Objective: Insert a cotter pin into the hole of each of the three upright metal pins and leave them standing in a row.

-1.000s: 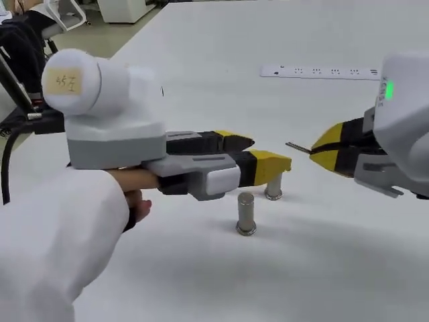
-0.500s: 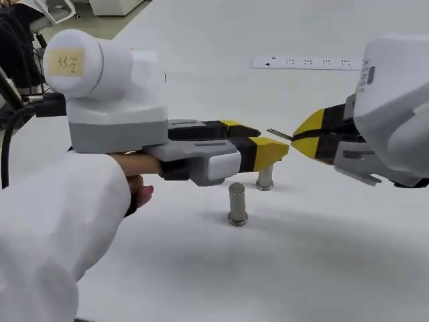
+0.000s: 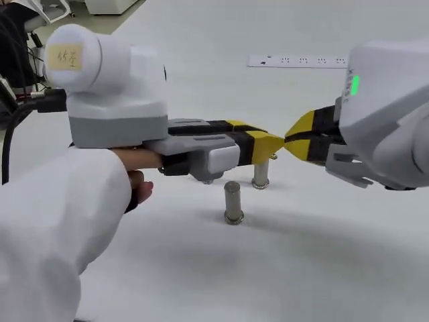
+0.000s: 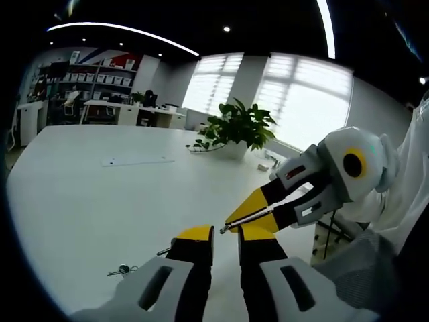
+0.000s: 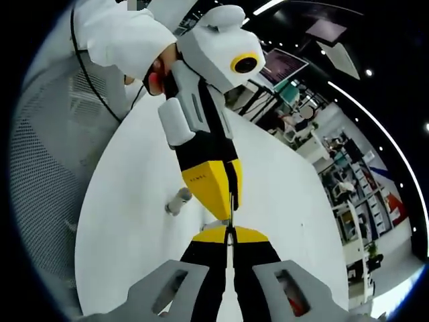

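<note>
Right gripper (image 4: 240, 220) pinching cotter pin (image 4: 224, 229), tip between parted left gripper (image 4: 226, 236) fingers (image 4: 194, 236)

1. The left gripper (image 3: 270, 143) has a white shell over a grey band and black jaws with yellow tips.
2. The right gripper (image 3: 292, 143) has a white and light grey shell. Its jaws are also black with yellow tips.
3. The cotter pin (image 4: 236, 223) is dull silver against the yellow tips.
4. The near metal pin (image 3: 233, 201) and the far metal pin (image 3: 261, 173) are plain silver-grey with no markings.
5. The tabletop (image 3: 322, 268) is flat white and unpatterned, with soft grey shadows below the jaws.
6. The power strip (image 3: 298, 61), towards the tabletop's far edge, is white with rows of small dark socket holes.
7. The sleeve (image 3: 53, 235) is white.
8. The plant (image 4: 238, 127) has green leaves.
</note>
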